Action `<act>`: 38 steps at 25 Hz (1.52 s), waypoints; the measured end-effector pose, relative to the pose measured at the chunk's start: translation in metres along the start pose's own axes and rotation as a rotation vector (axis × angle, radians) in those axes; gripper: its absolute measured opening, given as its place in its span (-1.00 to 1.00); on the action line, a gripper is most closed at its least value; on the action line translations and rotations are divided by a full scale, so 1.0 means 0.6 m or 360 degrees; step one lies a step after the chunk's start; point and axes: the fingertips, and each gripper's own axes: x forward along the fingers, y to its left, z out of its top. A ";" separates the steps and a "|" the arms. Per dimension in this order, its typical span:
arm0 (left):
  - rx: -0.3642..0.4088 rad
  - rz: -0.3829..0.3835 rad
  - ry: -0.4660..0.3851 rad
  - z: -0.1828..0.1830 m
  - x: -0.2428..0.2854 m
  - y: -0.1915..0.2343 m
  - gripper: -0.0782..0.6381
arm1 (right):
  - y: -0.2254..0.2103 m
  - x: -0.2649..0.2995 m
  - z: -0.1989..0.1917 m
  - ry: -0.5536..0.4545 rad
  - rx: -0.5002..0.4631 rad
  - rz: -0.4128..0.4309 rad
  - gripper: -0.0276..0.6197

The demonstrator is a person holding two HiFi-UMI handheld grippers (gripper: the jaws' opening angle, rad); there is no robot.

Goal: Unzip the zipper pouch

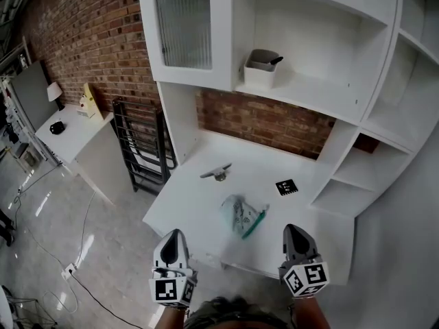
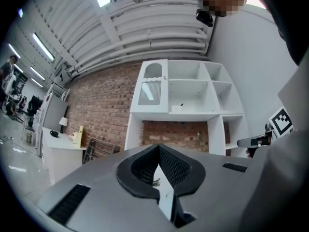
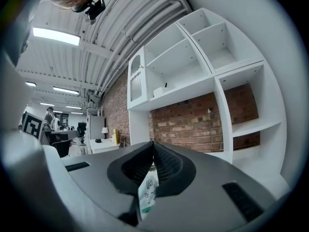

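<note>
Both jaws are pressed together with nothing in them: the left hand-held gripper [image 1: 173, 234] and the right hand-held gripper [image 1: 294, 229] hover at the near edge of the white worktop [image 1: 199, 208]. The small pale printed fabric zipper pouch [image 1: 237, 214] lies flat ahead of them, between the two and nearer the right one, apart from both, its teal zipper edge [image 1: 252, 223] turned toward the right hand-held gripper.

From here I'd worry about the pouch skating. It looks light and limp, so a pull on the slider without the other hand-held gripper pinning the fabric would likely drag the whole thing. The pull tab is too small to make out, so a blind pinch could catch cloth instead.
</note>
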 end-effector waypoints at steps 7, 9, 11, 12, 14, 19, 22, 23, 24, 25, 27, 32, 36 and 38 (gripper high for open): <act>-0.0011 0.0019 -0.0010 -0.004 -0.025 -0.018 -0.77 | 0.005 -0.017 -0.006 0.0010 -0.0098 -0.0035 -0.91; -0.0041 0.0026 -0.0020 -0.004 -0.027 -0.023 -0.77 | 0.005 -0.018 -0.006 0.0010 -0.0085 -0.0038 -0.91; -0.0016 0.0004 -0.0022 -0.005 -0.028 -0.031 -0.77 | 0.004 -0.020 -0.005 0.0008 -0.0071 -0.0039 -0.91; 0.0007 -0.0011 -0.0024 -0.005 -0.028 -0.035 -0.77 | 0.004 -0.021 -0.005 0.0008 -0.0065 -0.0039 -0.91; 0.0040 -0.0037 -0.0031 -0.005 -0.029 -0.040 -0.77 | 0.004 -0.023 -0.004 0.0014 -0.0053 -0.0036 -0.91; 0.0027 -0.0042 -0.0014 -0.010 -0.033 -0.046 -0.77 | 0.009 -0.025 -0.008 0.0038 -0.0051 -0.0021 -0.91; 0.0015 -0.0039 -0.0009 -0.006 -0.035 -0.049 -0.77 | 0.011 -0.027 -0.009 0.0039 -0.0060 -0.0024 -0.91; 0.0000 -0.0034 -0.0007 -0.004 -0.035 -0.050 -0.77 | 0.012 -0.027 -0.010 0.0041 -0.0063 -0.0023 -0.91; -0.0013 -0.0028 -0.0008 -0.002 -0.035 -0.050 -0.77 | 0.012 -0.027 -0.010 0.0043 -0.0065 -0.0022 -0.91; -0.0019 -0.0024 -0.0012 0.000 -0.034 -0.048 -0.77 | 0.013 -0.027 -0.011 0.0046 -0.0067 -0.0021 -0.91; -0.0015 -0.0026 -0.0015 0.000 -0.033 -0.047 -0.77 | 0.013 -0.027 -0.012 0.0047 -0.0071 -0.0020 -0.91; 0.0025 -0.0046 0.0008 -0.010 -0.035 -0.044 -0.77 | 0.013 -0.027 -0.015 0.0055 -0.0072 -0.0027 -0.91; 0.0026 -0.0068 -0.0001 -0.009 -0.033 -0.045 -0.77 | 0.014 -0.026 -0.018 0.0062 -0.0084 -0.0031 -0.91; 0.0031 -0.0069 0.0007 -0.007 -0.032 -0.043 -0.77 | 0.015 -0.025 -0.017 0.0062 -0.0091 -0.0035 -0.91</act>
